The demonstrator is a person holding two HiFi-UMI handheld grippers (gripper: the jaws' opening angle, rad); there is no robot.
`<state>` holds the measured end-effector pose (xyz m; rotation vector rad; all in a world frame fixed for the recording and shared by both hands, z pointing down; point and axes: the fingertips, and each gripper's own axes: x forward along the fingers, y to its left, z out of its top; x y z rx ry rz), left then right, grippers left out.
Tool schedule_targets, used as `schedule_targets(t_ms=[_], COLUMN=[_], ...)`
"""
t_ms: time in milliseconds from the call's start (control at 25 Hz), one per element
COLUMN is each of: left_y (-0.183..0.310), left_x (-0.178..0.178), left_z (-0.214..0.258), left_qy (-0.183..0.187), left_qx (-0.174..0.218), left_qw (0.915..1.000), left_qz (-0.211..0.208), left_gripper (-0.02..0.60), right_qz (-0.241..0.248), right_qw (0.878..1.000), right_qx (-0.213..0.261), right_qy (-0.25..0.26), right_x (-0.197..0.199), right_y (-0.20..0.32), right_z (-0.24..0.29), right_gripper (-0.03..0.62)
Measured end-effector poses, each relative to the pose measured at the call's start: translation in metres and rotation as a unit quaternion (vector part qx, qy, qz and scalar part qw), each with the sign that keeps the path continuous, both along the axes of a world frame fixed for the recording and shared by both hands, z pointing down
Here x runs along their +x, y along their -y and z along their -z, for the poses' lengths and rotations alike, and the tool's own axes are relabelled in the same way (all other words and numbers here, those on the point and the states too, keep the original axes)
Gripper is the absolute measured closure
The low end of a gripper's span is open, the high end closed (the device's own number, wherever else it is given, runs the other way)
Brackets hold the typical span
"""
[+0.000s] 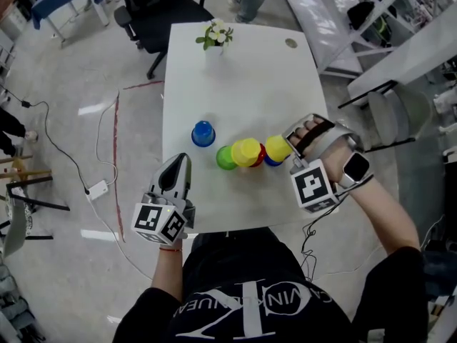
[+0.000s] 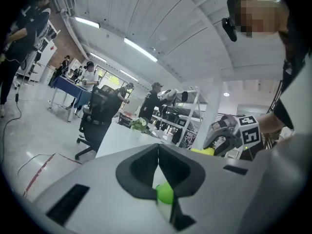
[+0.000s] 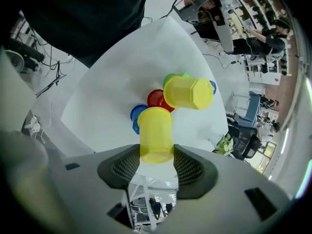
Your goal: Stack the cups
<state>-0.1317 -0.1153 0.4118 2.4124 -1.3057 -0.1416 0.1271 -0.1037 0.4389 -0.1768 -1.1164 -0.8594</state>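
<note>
1. Two hand-held grippers work over the bench (image 1: 285, 77): the right hand-held gripper (image 3: 156, 156) clamps a yellow cup (image 3: 156, 130), just right of the green cup (image 1: 226, 158).
2. Left hand-held gripper (image 2: 158, 160), jaws together and empty, hangs left of the green cup.
3. Second yellow cup (image 1: 245, 152) lies against the green cup's right side; blue cup (image 1: 203, 133) stands apart, beyond it.

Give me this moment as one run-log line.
right gripper: shut on yellow cup | left gripper: shut, empty | second yellow cup, green cup: clustered on table | lone blue cup: apart
</note>
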Motion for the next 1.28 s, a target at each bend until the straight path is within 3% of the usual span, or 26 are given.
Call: schedule_targets(t_ms=[200, 520, 600, 680, 720, 800, 880, 1000, 1120, 1200, 1280], left_y=[-0.001, 0.0, 0.0, 0.0, 0.0, 0.0, 0.002, 0.005, 0.008, 0.009, 0.01], left_x=[-0.001, -0.004, -0.004, -0.005, -0.007, -0.01, -0.011, -0.009, -0.003, 0.001, 0.005], left_z=[0.0, -0.003, -0.003, -0.002, -0.003, -0.004, -0.006, -0.007, -0.006, -0.007, -0.008], left_qy=[-0.002, -0.005, -0.005, -0.004, -0.004, -0.004, -0.004, -0.002, 0.001, 0.005, 0.005], left_qx=[0.0, -0.004, -0.004, -0.002, -0.002, -0.004, -0.007, -0.011, -0.012, -0.014, -0.016], left_qw=[1.0, 1.0, 1.0, 1.0, 1.0, 1.0, 0.9999, 0.9999, 0.9999, 0.9999, 0.9998], left_qz=[-0.001, 0.001, -0.001, 0.0, 0.002, 0.006, 0.007, 0.004, -0.002, -0.008, -0.014], left_gripper=[0.577, 0.577, 0.577, 0.577, 0.577, 0.577, 0.577, 0.577, 0.577, 0.577, 0.577], right_qz=[0.02, 0.014, -0.025, -0.105, -0.152, -0.246, -0.328, -0.413, -0.459, -0.474, -0.481], right_qw=[1.0, 1.0, 0.997, 0.98, 0.961, 0.902, 0.825, 0.709, 0.611, 0.56, 0.528], right_qx=[0.003, -0.014, -0.03, -0.067, -0.084, -0.109, -0.12, -0.122, -0.138, -0.15, -0.151], right_qy=[-0.017, 0.017, 0.064, 0.156, 0.214, 0.337, 0.445, 0.558, 0.63, 0.663, 0.683], right_x=[-0.01, -0.018, -0.019, -0.017, -0.016, -0.01, -0.004, 0.0, -0.006, -0.012, -0.015], right_y=[0.0, -0.002, -0.003, -0.007, -0.008, -0.008, -0.004, 0.006, 0.013, 0.016, 0.017], right_z=[0.005, -0.001, 0.004, 0.013, 0.019, 0.026, 0.025, 0.015, 0.007, 0.002, -0.002], right_gripper=[0.358, 0.341, 0.326, 0.311, 0.306, 0.298, 0.286, 0.263, 0.263, 0.277, 0.325])
